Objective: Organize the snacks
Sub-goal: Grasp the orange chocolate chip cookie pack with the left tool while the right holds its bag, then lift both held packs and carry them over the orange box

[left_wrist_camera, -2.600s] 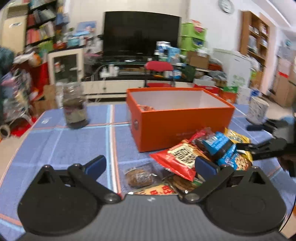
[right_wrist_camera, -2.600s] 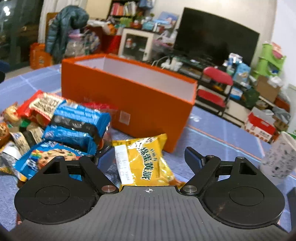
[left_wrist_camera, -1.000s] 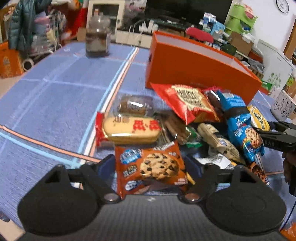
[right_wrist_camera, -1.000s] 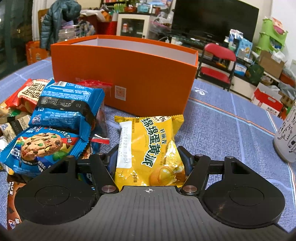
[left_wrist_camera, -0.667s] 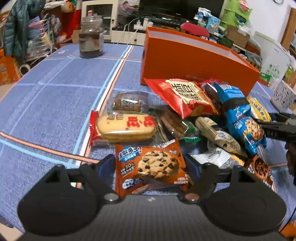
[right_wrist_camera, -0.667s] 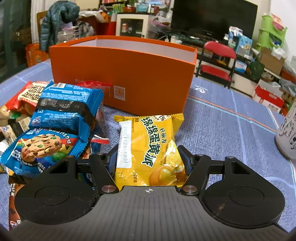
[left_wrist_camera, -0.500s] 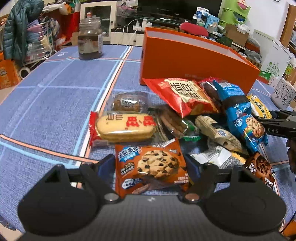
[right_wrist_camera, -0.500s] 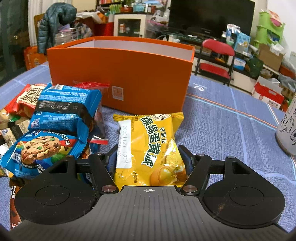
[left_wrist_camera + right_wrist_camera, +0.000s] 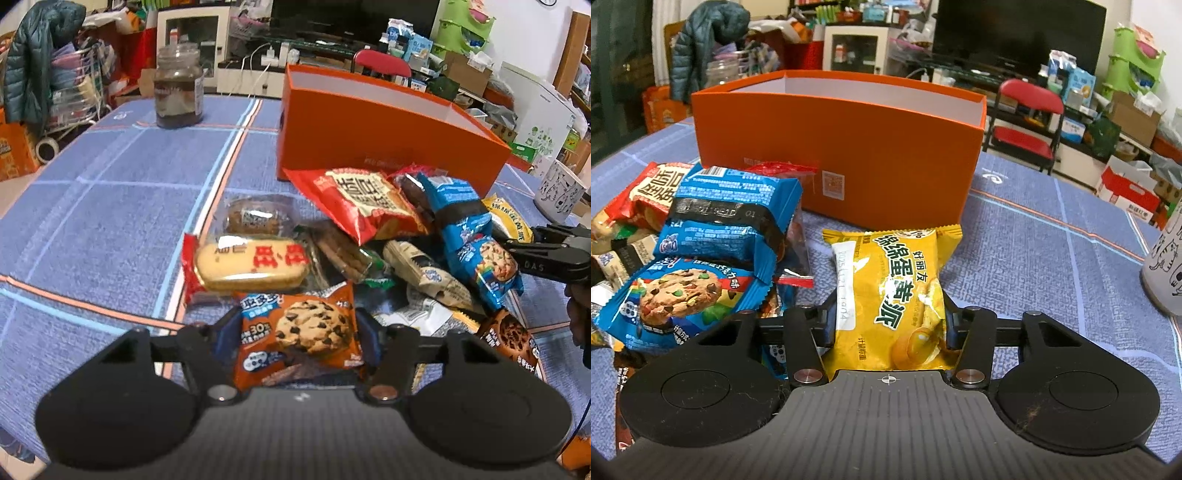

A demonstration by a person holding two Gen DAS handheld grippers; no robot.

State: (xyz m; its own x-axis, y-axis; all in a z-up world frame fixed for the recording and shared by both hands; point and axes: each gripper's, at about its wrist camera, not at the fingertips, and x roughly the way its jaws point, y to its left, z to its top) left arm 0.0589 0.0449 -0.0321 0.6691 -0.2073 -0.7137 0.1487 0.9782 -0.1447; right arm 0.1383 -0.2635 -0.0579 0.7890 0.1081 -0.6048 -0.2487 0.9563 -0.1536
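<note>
An open orange box (image 9: pixel 388 125) stands on the blue tablecloth behind a pile of snack packets. At the pile's near edge lies an orange chocolate-chip cookie packet (image 9: pixel 306 325). My left gripper (image 9: pixel 295 325) is closing on it, and its pads touch both sides. To the right of the pile, in front of the orange box (image 9: pixel 849 147), lies a yellow egg-pie packet (image 9: pixel 897 280). My right gripper (image 9: pixel 888 317) is closing on its near end, and the wrapper is creased between the pads. The right gripper (image 9: pixel 546 251) also shows at the right edge of the left wrist view.
The pile holds a red packet (image 9: pixel 369 199), blue cookie packets (image 9: pixel 716 236) and a cake in a red wrapper (image 9: pixel 251 266). A dark glass jar (image 9: pixel 179 85) stands at the far left. A white patterned mug (image 9: pixel 1167 266) is at the right.
Both grippers came down to the pile and settled around their packets. In the last half second both pairs of jaws narrowed onto the cookie packet and the yellow packet.
</note>
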